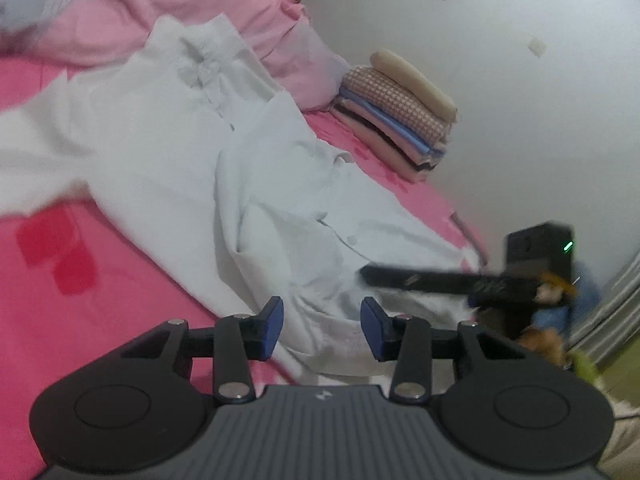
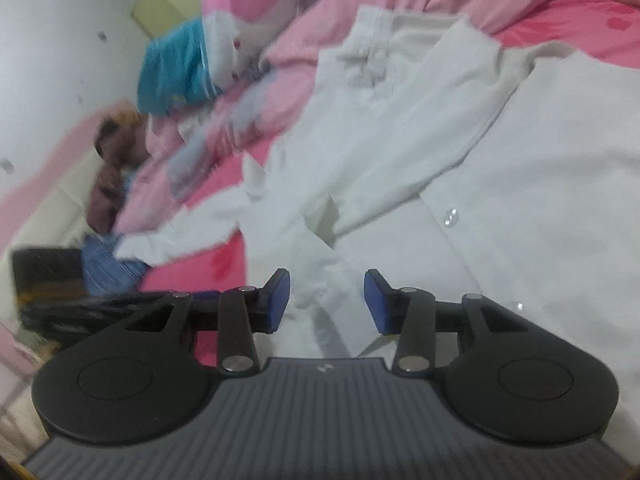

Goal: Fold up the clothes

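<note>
1. While the white shirt (image 1: 280, 200) lay spread on the pink bed (image 1: 60, 320), the left gripper (image 1: 322, 330) hovered released, nothing between its fingers, over the hem.
2. The right gripper (image 2: 326, 300) was likewise released above a sleeve (image 2: 320, 280).
3. A folded stack (image 1: 400, 120) sat far ahead of the left gripper.

A shirt (image 1: 168, 140) lies spread on the bed (image 1: 48, 280), with a stack of folded clothes (image 1: 400, 112) behind it by the wall (image 1: 520, 100).
</note>
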Motion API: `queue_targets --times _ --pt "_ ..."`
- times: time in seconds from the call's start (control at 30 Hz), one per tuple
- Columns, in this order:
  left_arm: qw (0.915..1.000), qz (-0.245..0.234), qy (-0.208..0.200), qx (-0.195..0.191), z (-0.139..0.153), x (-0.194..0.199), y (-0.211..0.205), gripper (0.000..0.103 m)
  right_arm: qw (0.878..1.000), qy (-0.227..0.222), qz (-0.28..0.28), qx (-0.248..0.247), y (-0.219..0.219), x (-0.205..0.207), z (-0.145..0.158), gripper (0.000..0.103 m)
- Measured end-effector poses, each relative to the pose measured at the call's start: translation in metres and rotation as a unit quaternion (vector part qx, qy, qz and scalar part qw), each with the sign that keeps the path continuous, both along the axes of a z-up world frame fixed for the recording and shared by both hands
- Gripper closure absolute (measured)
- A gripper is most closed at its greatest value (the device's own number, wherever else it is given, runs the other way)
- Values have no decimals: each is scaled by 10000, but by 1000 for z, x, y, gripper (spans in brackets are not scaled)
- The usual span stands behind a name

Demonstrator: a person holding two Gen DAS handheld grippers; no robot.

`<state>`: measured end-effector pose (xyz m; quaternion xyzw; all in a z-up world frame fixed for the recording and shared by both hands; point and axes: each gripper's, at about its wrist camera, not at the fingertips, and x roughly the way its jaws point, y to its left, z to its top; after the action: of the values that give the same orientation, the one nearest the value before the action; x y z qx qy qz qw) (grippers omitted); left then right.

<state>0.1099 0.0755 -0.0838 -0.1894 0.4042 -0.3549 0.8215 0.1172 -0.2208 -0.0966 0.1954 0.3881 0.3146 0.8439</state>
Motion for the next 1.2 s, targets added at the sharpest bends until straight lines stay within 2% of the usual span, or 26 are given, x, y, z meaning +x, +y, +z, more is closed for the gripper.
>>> queue_targets --times 0.03,0.07,0.1,0.17,0.37,0.5,0.53,0.57,0.6,0.63,0.73,0.8,0.83,0.87,0.9,1.0,1.2 --pt "10000 -4 93 -10 -2 0 1 61 9999 48 63 -80 2 -1 -2 72" --pt "9998 -75 189 27 -4 1 -2 61 9997 97 127 -159 4 -2 -4 91" --pt "9995 -146 285 63 -7 2 -4 62 9997 138 154 -157 3 -6 -5 97" --pt "9984 -288 476 136 -12 4 -8 62 9997 193 128 -33 -3 -19 -2 101" --pt "9966 -568 467 372 -13 0 -10 62 9996 181 -98 185 -23 -63 11 101" --pt "9953 -445 161 844 -6 2 -9 62 9998 -56 -199 50 -18 -49 17 96" --pt "9945 -346 52 983 -2 4 -9 62 9997 -116 -223 15 -16 -44 19 85" --pt "9932 -212 -83 1145 1 5 -8 62 9995 -176 -247 -20 -14 -40 21 69" --pt "9910 -51 -231 1318 4 6 -7 62 9995 -192 -228 -99 -11 -35 19 64" --pt "9880 109 -380 1491 7 6 -5 62 9995 -177 -178 -210 -6 -29 15 59" --pt "9811 445 -744 1728 17 5 -4 62 9984 -133 -27 -545 10 -12 4 59" --pt "9826 338 -862 1610 24 0 -8 60 9973 -141 110 -714 17 -10 -3 61" --pt "9834 181 -910 1560 26 -4 -13 57 9963 -221 167 -814 19 -13 -2 72" --pt "9827 -24 -972 1576 27 -9 -21 55 9960 -221 218 -835 20 -16 -1 96" --pt "9803 -235 -1039 1663 27 -15 -29 55 9963 -171 261 -799 19 -18 0 99" --pt "9702 -755 -1193 1968 22 -30 -53 55 9970 -172 319 -684 15 -31 5 100" --pt "9699 -1239 -1064 1804 17 -50 -64 55 9997 -187 -1 -153 -15 -73 27 102"
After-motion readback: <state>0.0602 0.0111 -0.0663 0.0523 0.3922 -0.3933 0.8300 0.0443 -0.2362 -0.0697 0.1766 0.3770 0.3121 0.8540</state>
